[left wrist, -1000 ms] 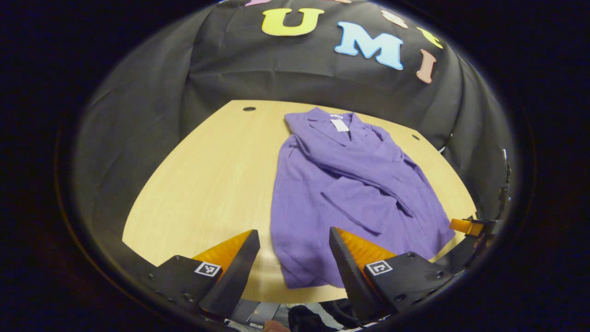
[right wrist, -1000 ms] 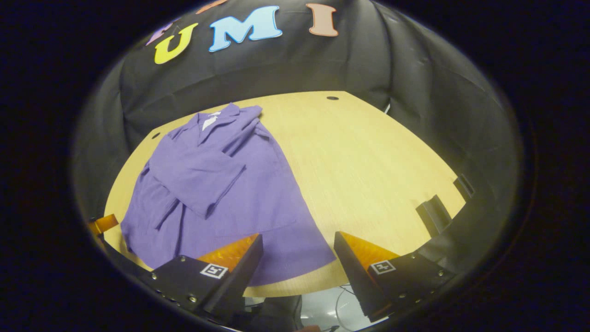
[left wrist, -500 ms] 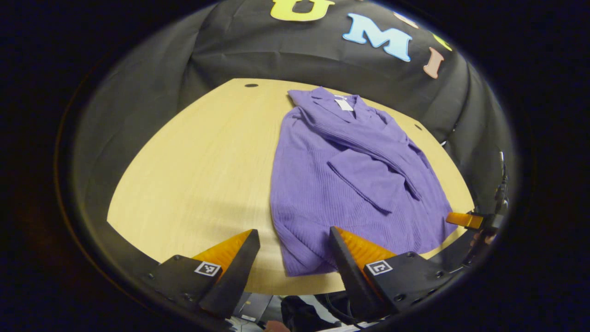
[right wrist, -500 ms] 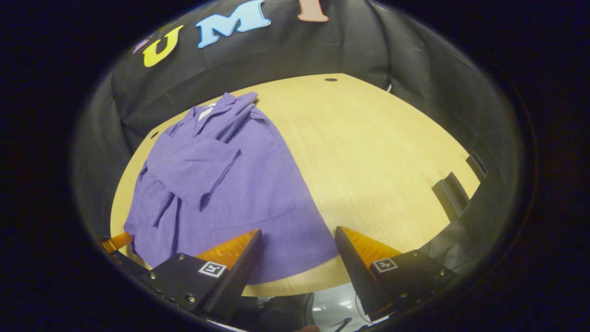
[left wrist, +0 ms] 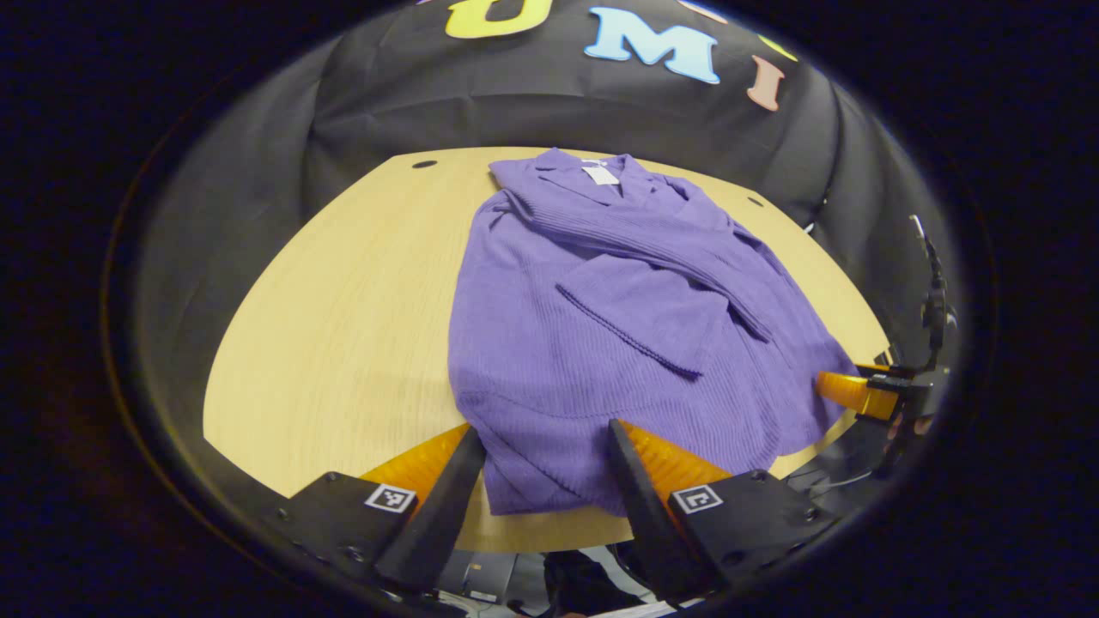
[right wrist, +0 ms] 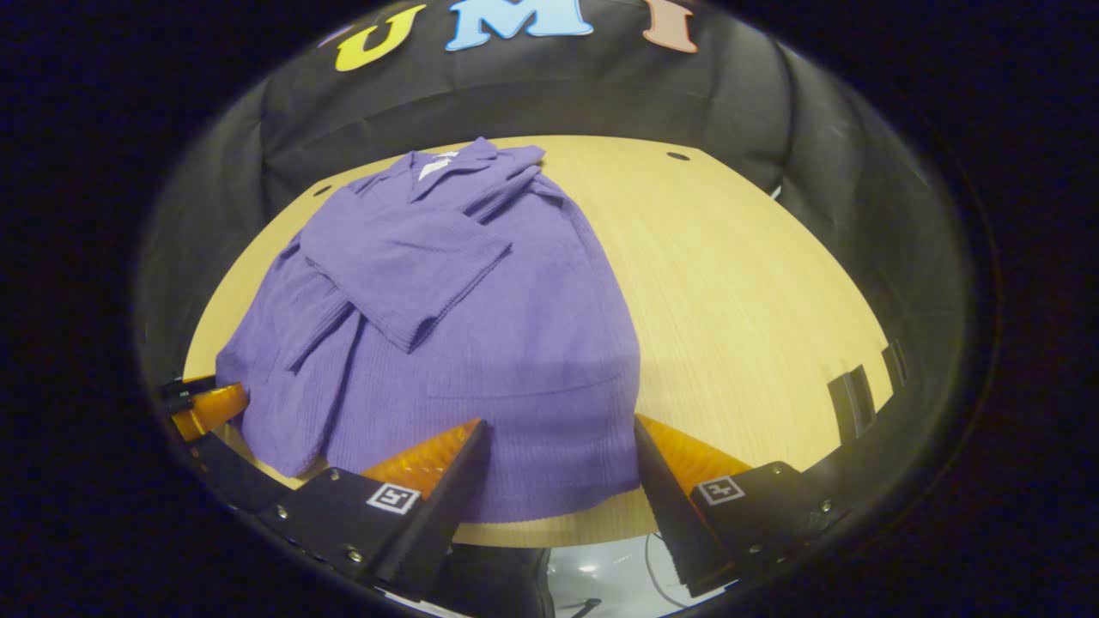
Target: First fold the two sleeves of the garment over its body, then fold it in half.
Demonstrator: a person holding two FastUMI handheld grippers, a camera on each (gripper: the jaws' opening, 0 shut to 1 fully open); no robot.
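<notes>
Both grippers have come in closer to the garment's near hem since a second ago; the cloth sits lower and bigger in both views, now reaching between each pair of fingers.

Left gripper (left wrist: 541,463): fingers spread wide, nothing pinched, the hem's left corner lying in the gap between them. Whether the tips touch the cloth, can't tell.

Right gripper (right wrist: 558,459): fingers spread wide too, hem's right corner in the gap, nothing pinched. It also shows at the right edge of the left gripper view (left wrist: 859,393), just beside the garment's side.

Garment (left wrist: 618,318), purple knit, lies flat on the wooden table (left wrist: 343,300), collar (left wrist: 592,176) at the far end by the black wall, hem at the near edge. Both sleeves (right wrist: 403,266) are already folded across the body, one crossing over the other. Body is not yet folded in half.

A small dark hole (right wrist: 677,156) sits in the table's far corner.
</notes>
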